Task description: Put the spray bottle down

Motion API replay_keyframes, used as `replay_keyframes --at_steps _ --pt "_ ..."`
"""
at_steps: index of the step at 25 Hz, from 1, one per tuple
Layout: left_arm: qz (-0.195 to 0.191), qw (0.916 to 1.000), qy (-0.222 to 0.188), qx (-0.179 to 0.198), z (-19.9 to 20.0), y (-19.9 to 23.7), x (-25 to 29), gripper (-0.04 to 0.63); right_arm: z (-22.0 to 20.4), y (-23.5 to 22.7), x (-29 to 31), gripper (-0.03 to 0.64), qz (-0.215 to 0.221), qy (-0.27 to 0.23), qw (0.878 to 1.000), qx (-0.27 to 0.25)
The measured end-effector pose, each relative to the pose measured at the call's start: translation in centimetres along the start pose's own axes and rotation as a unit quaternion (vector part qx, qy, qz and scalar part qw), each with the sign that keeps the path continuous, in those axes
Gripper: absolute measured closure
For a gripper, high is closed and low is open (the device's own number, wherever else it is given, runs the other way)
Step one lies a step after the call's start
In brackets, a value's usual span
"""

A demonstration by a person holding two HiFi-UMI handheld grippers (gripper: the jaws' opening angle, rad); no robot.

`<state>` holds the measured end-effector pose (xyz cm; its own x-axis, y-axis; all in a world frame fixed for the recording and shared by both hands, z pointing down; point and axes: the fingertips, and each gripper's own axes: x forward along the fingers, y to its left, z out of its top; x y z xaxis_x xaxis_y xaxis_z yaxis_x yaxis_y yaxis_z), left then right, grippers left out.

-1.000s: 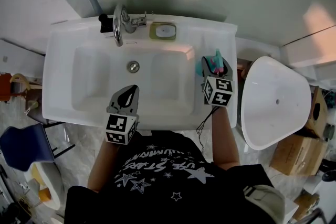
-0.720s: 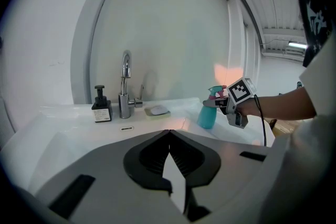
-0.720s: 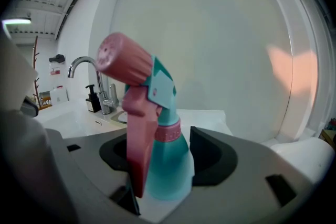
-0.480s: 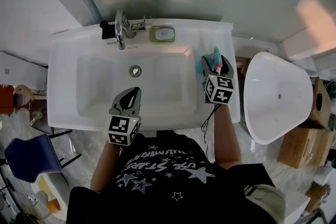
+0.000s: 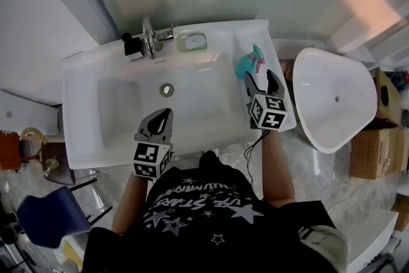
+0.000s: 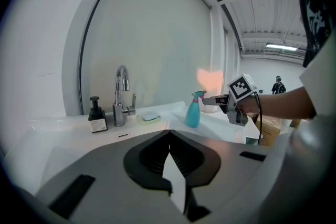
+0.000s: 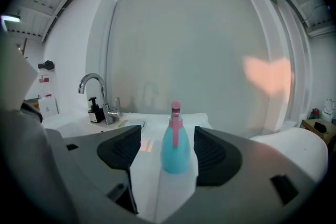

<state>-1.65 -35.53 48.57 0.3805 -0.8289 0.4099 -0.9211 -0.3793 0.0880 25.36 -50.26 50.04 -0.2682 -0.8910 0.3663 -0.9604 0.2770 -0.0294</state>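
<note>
The teal spray bottle (image 5: 248,64) with a pink head stands upright on the white sink's right ledge (image 5: 278,117). My right gripper (image 5: 261,78) is just short of it. Its jaws are opening, and the pads touch nothing. In the right gripper view the spray bottle (image 7: 175,149) stands free beyond the wide jaws of the right gripper (image 7: 168,134). My left gripper (image 5: 162,114) hangs shut and empty over the front of the basin. From the left gripper (image 6: 169,136) view, the spray bottle (image 6: 192,113) and the right gripper (image 6: 231,105) show at the right.
A chrome faucet (image 5: 148,38), a black soap dispenser (image 5: 131,46) and a soap dish (image 5: 192,41) line the sink's back edge. The drain (image 5: 167,89) is mid-basin. A white oval fixture (image 5: 332,99) stands close to the right, with cardboard boxes (image 5: 374,150) beyond it.
The right gripper let go of the spray bottle and drew back toward me, jaws wider. The bottle stays standing on the ledge. The left gripper shifted only slightly.
</note>
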Motion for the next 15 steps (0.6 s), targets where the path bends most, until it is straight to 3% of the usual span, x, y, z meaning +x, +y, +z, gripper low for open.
replay_keyframes --at_steps 7,9,15 --pt "-0.041 0.9988 -0.014 0.02 -1.2 -0.1 -4.2 0.58 -0.8 3.5 -6.5 0.313 -0.025 -0.023 0.999 0.02" --pt "-0.053 0.9981 -0.019 0.026 -1.6 -0.3 -5.6 0.58 -1.1 4.5 -8.6 0.377 -0.035 -0.03 0.999 0.024" --pt "-0.097 0.9939 -0.029 0.043 -3.1 -0.9 -9.9 0.58 -1.8 8.5 -15.2 0.454 -0.059 -0.054 0.996 0.029"
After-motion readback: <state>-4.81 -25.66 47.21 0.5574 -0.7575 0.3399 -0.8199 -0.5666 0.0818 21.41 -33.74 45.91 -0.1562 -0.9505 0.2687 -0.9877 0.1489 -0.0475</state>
